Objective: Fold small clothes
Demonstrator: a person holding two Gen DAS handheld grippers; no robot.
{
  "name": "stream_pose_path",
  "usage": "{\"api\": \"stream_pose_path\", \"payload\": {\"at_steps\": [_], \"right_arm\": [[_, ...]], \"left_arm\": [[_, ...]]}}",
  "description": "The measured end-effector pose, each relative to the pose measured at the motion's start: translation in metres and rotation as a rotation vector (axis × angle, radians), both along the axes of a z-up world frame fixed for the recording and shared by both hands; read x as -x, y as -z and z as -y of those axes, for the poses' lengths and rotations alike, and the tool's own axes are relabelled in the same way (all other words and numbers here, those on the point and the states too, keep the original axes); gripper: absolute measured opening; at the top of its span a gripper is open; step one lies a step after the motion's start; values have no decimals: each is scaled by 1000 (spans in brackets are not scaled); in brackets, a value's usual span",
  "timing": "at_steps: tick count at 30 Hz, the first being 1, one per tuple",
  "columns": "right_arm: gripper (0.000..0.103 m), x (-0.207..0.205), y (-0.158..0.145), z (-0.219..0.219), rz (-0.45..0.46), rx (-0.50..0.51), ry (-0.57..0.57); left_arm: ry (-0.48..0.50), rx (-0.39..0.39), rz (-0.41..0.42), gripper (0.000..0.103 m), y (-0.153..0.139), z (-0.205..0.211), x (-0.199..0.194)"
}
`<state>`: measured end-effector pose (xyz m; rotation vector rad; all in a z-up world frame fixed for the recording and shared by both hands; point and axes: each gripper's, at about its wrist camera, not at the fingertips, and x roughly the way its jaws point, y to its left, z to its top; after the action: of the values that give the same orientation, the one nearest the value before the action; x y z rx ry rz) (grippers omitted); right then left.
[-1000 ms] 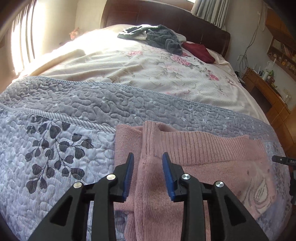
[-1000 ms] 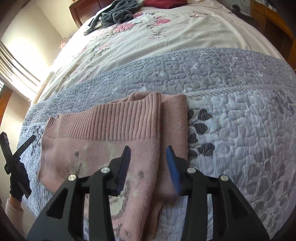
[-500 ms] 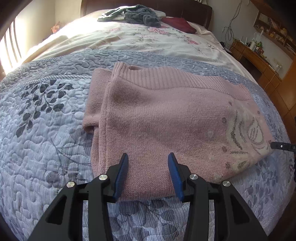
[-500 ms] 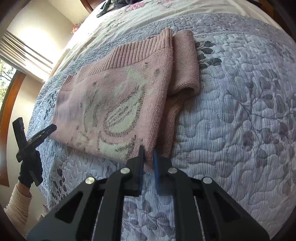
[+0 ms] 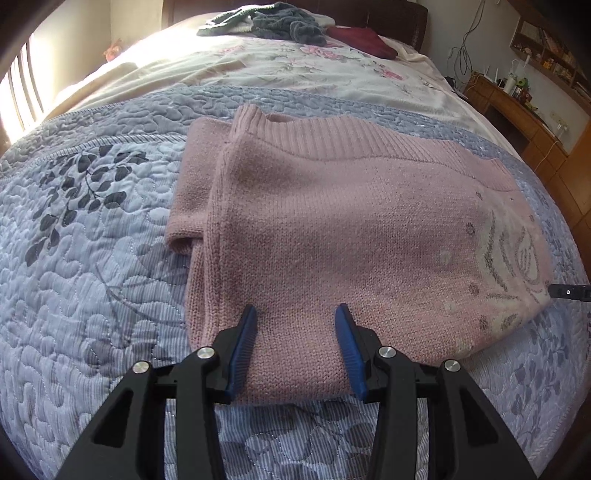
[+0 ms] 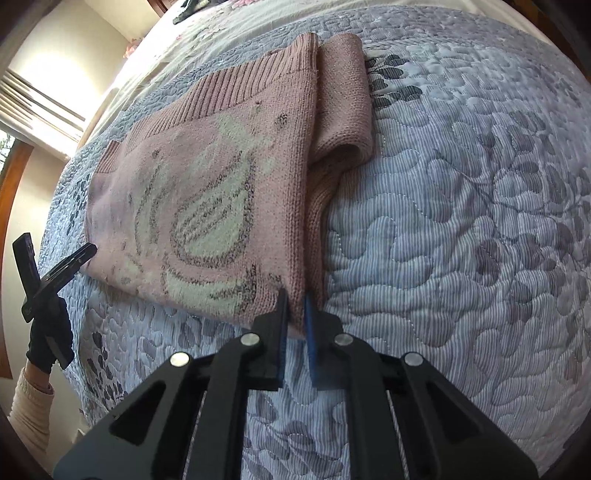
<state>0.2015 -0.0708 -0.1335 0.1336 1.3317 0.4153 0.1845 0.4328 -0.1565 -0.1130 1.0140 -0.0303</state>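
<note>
Pink knit fills my left wrist view: the folded sweater (image 5: 332, 229) lies flat on the grey quilted bedspread (image 5: 85, 240), its ribbed band on the far side and a pale leaf motif at its right end. I have the left gripper (image 5: 295, 328) poised over the sweater's near edge, blue-padded fingers (image 5: 242, 350) spread wide with nothing between them but the knit below; I cannot tell whether the tips touch the fabric. A folded sleeve sticks out along the sweater's left side. Farther up the bed I see a floral sheet (image 5: 295, 70), a heap of grey clothes (image 5: 280, 24) and a dark red garment (image 5: 362, 40) near the headboard. A wooden desk (image 5: 517, 114) stands at the right.

From my right wrist view, the sweater (image 6: 207, 192) shows its leaf motif face up, the sleeve fold running down its right side. The right gripper (image 6: 295, 299) has its fingers pinched nearly together on the near corner of the sweater, the knit edge caught between the pads. At far left I see the other gripper (image 6: 55, 273) beside the sweater's left edge, held by a hand in a dark glove (image 6: 50, 339) with a cream sleeve (image 6: 29, 406).
</note>
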Motion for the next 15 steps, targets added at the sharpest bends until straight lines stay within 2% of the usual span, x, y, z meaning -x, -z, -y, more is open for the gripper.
{"api": "stream_pose_path", "payload": {"at_steps": [2, 4, 6, 9, 12, 15], "right_arm": [[13, -2, -2, 1, -9, -12, -4], [24, -5, -8, 4, -15, -36, 5], [51, -10, -20, 8, 16, -40, 15], [57, -24, -36, 15, 67, -42, 40], [62, -47, -34, 22, 27, -122, 65], [62, -68, -22, 27, -10, -124, 89]], "left_arm": [[-3, 2, -4, 45, -2, -1, -1], [-17, 8, -7, 45, -8, 0, -3], [-16, 36, 22, 45, -20, 2, -7], [14, 37, 67, 47, -38, 16, -18], [38, 41, 72, 49, -44, 32, -37], [50, 55, 64, 49, -41, 43, -58]]}}
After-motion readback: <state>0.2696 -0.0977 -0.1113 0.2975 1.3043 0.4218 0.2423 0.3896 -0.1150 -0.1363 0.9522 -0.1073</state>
